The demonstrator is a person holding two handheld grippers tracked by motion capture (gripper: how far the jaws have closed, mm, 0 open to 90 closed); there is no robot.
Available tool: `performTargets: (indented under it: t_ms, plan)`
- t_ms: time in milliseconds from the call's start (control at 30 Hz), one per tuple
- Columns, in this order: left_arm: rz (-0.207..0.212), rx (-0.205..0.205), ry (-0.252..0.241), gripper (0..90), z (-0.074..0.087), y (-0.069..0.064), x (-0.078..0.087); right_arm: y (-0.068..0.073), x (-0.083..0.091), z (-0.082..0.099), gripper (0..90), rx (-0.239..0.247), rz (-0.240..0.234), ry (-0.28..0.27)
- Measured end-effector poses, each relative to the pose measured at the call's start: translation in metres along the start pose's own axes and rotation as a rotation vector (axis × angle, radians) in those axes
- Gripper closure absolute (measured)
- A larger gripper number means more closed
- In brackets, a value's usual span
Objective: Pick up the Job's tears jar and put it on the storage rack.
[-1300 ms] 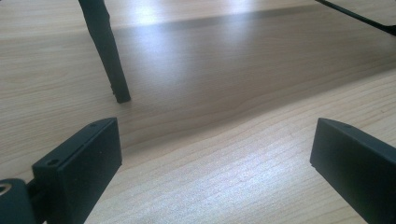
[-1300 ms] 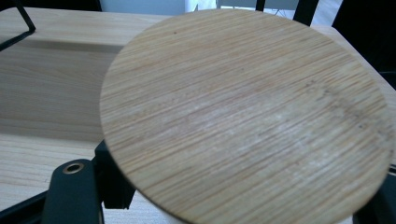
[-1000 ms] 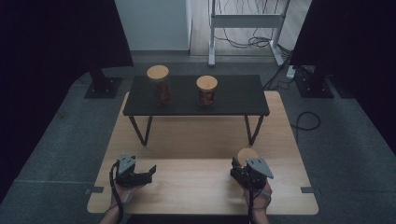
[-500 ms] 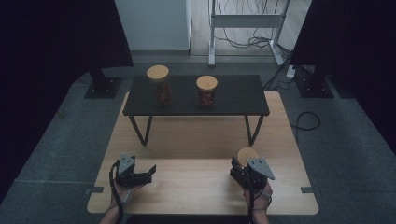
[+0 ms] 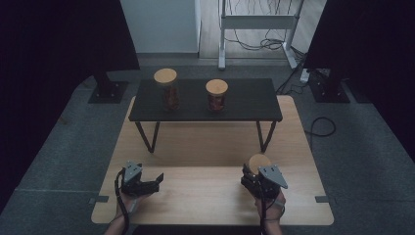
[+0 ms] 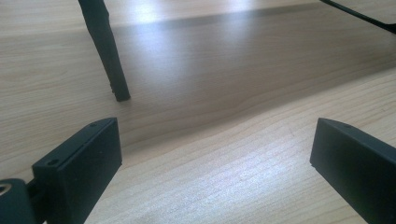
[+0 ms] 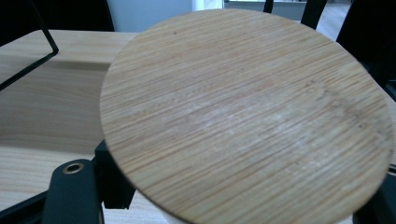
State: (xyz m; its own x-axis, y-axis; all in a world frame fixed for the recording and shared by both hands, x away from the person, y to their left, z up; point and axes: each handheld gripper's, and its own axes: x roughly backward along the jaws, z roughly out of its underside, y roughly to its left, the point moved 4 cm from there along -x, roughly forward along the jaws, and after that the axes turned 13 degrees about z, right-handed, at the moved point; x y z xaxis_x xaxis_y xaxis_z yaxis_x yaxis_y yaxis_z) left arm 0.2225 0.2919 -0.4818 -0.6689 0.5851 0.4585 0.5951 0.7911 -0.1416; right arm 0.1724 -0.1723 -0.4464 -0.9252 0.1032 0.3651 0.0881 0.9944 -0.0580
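The right gripper [image 5: 253,172] is low over the near right part of the wooden surface [image 5: 195,147]. It is clenched on a jar with a round wooden lid [image 5: 259,161]. In the right gripper view the lid [image 7: 243,116] sits very close in front of the camera, with the black jaws hugging the jar just under it on both sides. The jar body is hidden by the lid, so what is inside cannot be told. A hand [image 5: 274,203] holds this gripper from the near edge of the surface.

The left gripper [image 5: 155,180] is at the near left part of the surface, well apart from the right one. Its jaws are spread wide and nothing is between them. In the left gripper view the two black jaws stand far apart over bare wood, and a thin black leg [image 6: 105,51] comes down onto the surface ahead of them.

That leg belongs to a small black table [image 5: 244,100] that stands on the far part of the surface. Two more jars stand on top of it, side by side but not touching. The left jar [image 5: 168,93] and the middle jar [image 5: 217,98] both have round wooden lids and something dark red inside.

Grey floor [image 5: 58,156] lies around the surface.
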Motion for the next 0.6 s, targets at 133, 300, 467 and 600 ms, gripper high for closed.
performTargets:
  t_ms: [133, 300, 467, 600]
  plan:
    - [0.001, -0.001, 0.001, 1.8, 0.0, -0.001, -0.001, -0.001, 0.002, -0.003, 25.0, -0.003, 0.0, -0.01]
    - [0.0, 0.001, 0.0, 1.8, 0.0, 0.0, 0.0, -0.002, 0.005, -0.007, 25.0, -0.006, 0.0, -0.022]
    - [0.001, 0.0, 0.001, 1.8, 0.0, -0.001, -0.001, -0.003, 0.006, -0.012, 25.0, -0.004, 0.001, -0.03]
    - [-0.001, 0.002, 0.001, 1.8, 0.0, 0.0, 0.0, -0.003, 0.007, -0.017, 25.0, 0.002, 0.003, -0.041]
